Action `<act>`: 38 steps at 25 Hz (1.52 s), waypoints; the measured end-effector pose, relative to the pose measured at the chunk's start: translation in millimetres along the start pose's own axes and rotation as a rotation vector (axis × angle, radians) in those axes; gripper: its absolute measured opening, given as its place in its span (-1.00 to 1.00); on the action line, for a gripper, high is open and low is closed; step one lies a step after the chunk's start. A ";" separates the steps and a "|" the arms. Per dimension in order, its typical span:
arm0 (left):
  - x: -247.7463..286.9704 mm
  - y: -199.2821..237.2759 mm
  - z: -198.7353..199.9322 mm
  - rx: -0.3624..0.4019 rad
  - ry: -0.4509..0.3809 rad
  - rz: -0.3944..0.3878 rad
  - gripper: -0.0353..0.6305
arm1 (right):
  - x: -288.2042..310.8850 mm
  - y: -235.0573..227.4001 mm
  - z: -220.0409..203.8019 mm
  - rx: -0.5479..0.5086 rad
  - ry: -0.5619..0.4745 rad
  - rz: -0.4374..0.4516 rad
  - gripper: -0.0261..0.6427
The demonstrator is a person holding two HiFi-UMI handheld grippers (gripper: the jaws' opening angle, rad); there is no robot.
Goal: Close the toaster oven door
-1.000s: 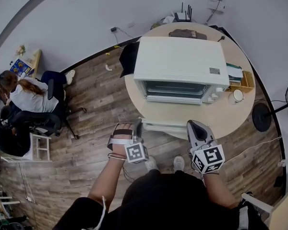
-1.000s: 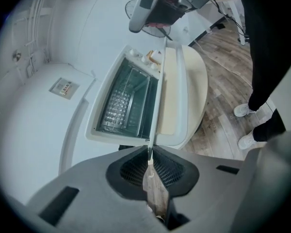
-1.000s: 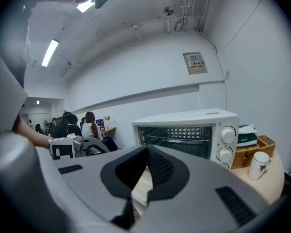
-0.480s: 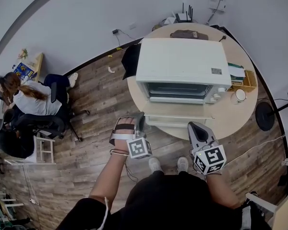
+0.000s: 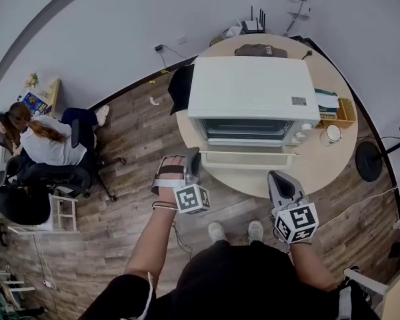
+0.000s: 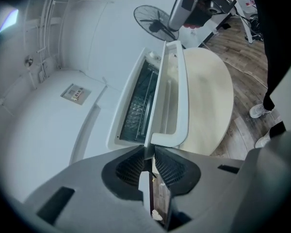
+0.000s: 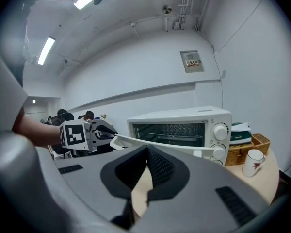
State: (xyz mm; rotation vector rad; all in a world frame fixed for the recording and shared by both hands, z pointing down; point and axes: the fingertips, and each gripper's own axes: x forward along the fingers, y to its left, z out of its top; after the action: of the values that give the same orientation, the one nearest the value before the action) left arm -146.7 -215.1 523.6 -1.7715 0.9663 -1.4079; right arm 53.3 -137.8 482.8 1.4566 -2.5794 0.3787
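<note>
A white toaster oven (image 5: 253, 89) stands on a round table (image 5: 320, 172). Its drop-down door (image 5: 248, 159) is partly raised, with the rack inside still showing. My left gripper (image 5: 192, 162) is at the door's left corner. In the left gripper view the door's thin edge (image 6: 169, 96) runs in between the tips of that gripper (image 6: 149, 152), whose jaws are opening. My right gripper (image 5: 278, 179) hangs off the table's front edge, shut and empty, below the door's right end. The right gripper view shows the oven (image 7: 184, 125) and the left gripper (image 7: 104, 132) at the door's corner.
A white mug (image 5: 330, 133) and a wicker basket (image 5: 339, 112) sit right of the oven. A dark bundle (image 5: 260, 49) lies behind it. A floor fan (image 5: 387, 155) stands at the right. A person (image 5: 43, 145) sits on a chair far left.
The door has swung up from nearly flat toward the oven front. My left gripper rose with its left corner. The right gripper stayed near the table edge.
</note>
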 end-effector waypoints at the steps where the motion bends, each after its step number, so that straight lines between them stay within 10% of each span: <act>1: 2.0 3.4 0.3 0.001 -0.003 0.006 -0.74 | 0.1 -0.7 0.3 0.001 0.000 -0.002 -0.93; 38: 56.7 63.6 2.9 -0.050 0.032 0.123 -0.65 | -10.0 -37.0 16.7 -0.007 -0.048 -0.081 -0.93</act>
State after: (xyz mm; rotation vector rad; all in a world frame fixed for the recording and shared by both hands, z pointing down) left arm -144.7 -295.9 496.2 -1.6995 1.1169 -1.3487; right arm 90.0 -152.8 469.5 1.5806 -2.5455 0.3271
